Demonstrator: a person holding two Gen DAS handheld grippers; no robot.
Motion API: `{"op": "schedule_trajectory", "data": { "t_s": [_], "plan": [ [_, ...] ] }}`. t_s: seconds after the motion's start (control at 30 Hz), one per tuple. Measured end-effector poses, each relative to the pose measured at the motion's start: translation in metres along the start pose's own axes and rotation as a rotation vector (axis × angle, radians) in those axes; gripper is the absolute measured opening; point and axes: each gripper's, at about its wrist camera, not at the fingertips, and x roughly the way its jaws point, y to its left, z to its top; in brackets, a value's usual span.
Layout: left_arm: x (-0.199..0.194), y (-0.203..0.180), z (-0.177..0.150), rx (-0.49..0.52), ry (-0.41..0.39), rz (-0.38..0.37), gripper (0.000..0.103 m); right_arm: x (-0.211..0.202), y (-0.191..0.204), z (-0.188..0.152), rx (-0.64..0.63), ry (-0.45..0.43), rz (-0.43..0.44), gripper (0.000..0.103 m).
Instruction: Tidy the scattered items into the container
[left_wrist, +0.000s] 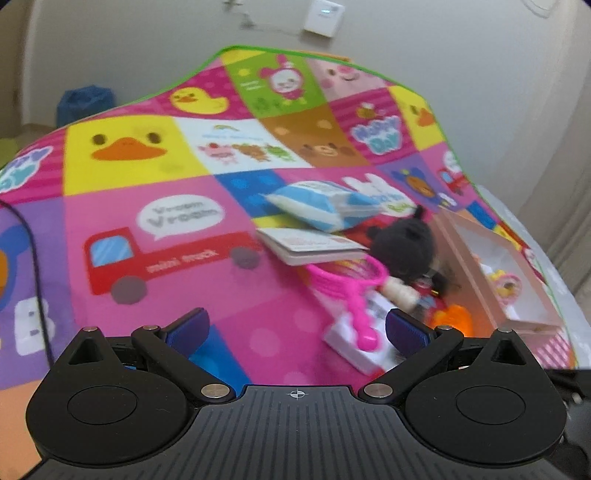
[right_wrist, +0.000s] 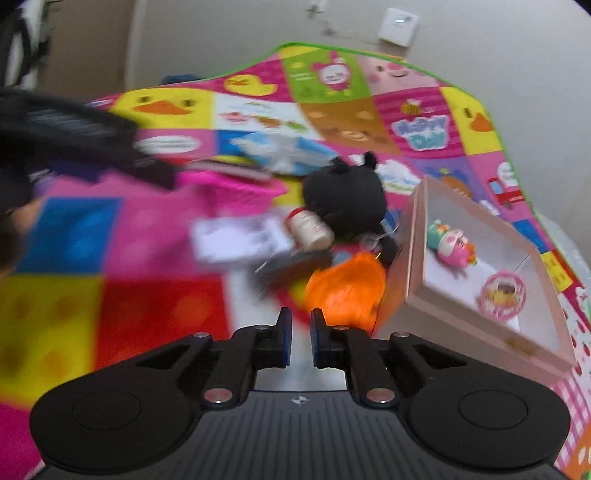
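While the right tongs (right_wrist: 300, 332) stood nearly together with nothing visibly between them, low in the frame, the left tongs (left_wrist: 297, 326) gaped wide. Just above the right pair lay an orange item (right_wrist: 345, 291), blurred past naming. Right of it, the pink box (right_wrist: 415, 240) held two small toys, its far corner cut off.

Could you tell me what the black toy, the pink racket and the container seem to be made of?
Black toy: likely plush fabric, with a matte, fuzzy surface. Pink racket: probably moulded plastic, glossy and evenly coloured. Container: seemingly cardboard, with thin, flat, matte pink walls.
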Motion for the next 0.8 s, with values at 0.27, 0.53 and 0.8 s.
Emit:
{"op": "schedule_trajectory", "data": {
  "t_s": [0.27, 0.53, 0.8],
  "plan": [
    [-0.017, -0.044, -0.013, 0.191, -0.005, 0.015, 0.103, -0.042, -0.003, -0.015, -0.027, -0.061, -0.093, 0.019],
    [-0.014, -0.019, 0.001, 0.073, 0.001, 0.04, 0.103, 0.038, 0.015, 0.012, -0.095, -0.074, -0.232, 0.03],
    [-0.006, -0.013, -0.001, 0.053, 0.0, -0.021, 0.103, 0.006, 0.018, 0.007, -0.058, -0.056, -0.208, 0.008]
  ]
}}
